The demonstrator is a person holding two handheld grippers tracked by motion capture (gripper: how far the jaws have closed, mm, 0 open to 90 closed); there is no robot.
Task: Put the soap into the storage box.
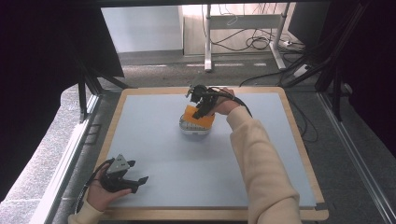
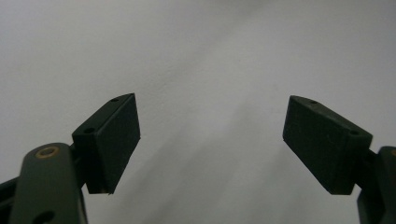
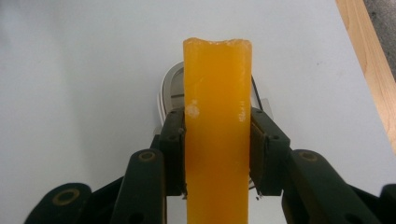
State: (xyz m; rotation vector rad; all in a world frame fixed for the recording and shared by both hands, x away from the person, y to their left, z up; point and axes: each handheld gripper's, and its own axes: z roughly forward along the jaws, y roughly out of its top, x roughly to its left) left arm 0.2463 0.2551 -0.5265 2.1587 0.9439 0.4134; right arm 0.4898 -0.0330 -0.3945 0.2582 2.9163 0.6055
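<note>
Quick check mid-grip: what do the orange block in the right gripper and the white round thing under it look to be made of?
Orange block: looks like sponge or dense foam, matte, with a ragged, dented top edge and pale scuffs; the right gripper is shut on it. White round object: probably glazed ceramic or hard plastic, smooth with a light sheen; too small to tell which. Blue-grey tabletop: matte board with a wood-look rim.

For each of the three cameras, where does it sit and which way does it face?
High view: above the person's side, facing forward and down on the table; both forearms and grippers show.
Left gripper view: on the left gripper, facing bare table between open jaws.
Right gripper view: on the right gripper, facing the orange block it clamps.
Shared: high and right gripper views both show the orange block.
</note>
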